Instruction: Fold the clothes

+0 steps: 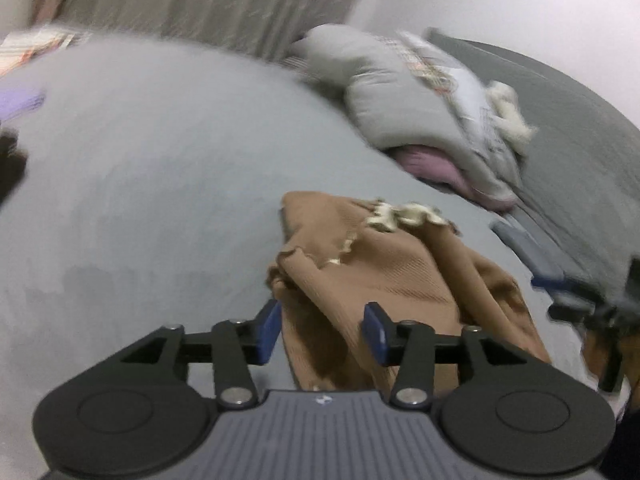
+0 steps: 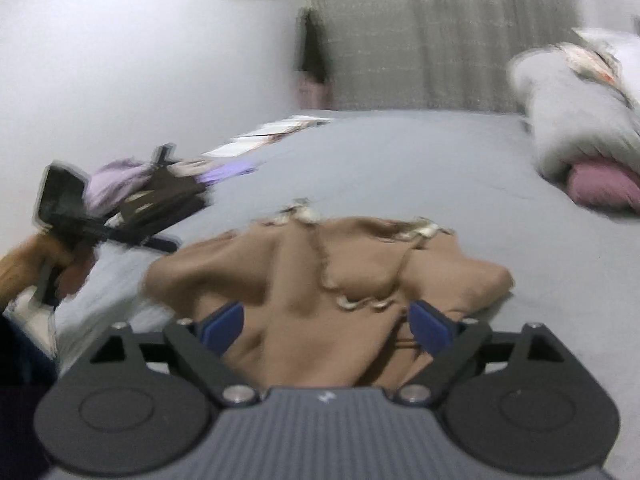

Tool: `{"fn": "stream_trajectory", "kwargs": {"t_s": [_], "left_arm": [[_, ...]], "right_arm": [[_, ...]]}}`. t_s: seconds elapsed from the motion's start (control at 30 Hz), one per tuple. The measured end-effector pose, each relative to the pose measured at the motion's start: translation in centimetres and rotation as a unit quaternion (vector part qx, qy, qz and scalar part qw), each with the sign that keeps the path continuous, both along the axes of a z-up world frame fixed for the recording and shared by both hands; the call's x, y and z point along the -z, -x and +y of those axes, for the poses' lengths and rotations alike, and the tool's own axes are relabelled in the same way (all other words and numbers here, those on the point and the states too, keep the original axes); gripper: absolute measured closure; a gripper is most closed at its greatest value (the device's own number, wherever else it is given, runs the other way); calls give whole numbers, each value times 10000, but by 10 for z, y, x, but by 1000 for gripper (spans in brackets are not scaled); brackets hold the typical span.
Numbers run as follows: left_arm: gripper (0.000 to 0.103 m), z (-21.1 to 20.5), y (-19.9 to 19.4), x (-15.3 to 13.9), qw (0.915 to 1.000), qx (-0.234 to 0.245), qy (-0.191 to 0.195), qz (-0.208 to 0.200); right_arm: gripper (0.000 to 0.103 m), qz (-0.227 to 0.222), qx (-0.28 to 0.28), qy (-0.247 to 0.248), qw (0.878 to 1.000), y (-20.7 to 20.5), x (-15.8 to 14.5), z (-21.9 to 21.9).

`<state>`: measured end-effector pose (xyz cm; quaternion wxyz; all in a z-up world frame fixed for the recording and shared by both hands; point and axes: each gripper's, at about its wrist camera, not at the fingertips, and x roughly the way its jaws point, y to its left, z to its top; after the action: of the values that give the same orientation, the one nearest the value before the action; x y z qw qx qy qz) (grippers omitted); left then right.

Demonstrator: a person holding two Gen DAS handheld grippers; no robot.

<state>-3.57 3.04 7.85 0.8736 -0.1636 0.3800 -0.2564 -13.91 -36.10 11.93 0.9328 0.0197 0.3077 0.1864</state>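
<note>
Grey bed sheet fills most of both views, with a curtain behind it and a bundled grey quilt near the far edge of the bed. On the sheet, toward the near edge, a brown knit top with pale lace trim lies crumpled, with ridges and loose flaps, not flat and not in a neat fold. The left claw is released, its blue pads on either side of a fabric ridge; the right claw is also released, spread wide over the cloth. I think the risk is pinching several layers at once, because the garment is bunched; then it would lift as a lump. Both views are blurred, so aim may be poor.
</note>
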Motion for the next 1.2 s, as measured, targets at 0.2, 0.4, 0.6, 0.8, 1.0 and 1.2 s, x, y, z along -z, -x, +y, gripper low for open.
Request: {"fn": "stream_trajectory", "kwargs": {"t_s": [0.2,0.4,0.6,0.8,1.0,1.2], "left_arm": [[47,-15,-17,20,9983,-462,182,295],[60,-44,-10,30,9978,178,596,247],[76,-62,9,23,9961,866,132,-82],[98,-55,12,22,9952,968,-37,-140],[99,-60,19,5,9921,1171,-134,-431],[99,-44,39,-19,9767,1893,247,-978]], "right_arm": [[15,83,627,31,9980,-33,19,24],[75,198,98,316,9993,-40,28,54],[71,137,-67,743,9971,-28,29,57],[21,76,-232,1168,9929,-16,30,60],[91,377,-379,1177,9916,-20,34,62],[95,197,-968,1306,9865,-2,17,75]]}}
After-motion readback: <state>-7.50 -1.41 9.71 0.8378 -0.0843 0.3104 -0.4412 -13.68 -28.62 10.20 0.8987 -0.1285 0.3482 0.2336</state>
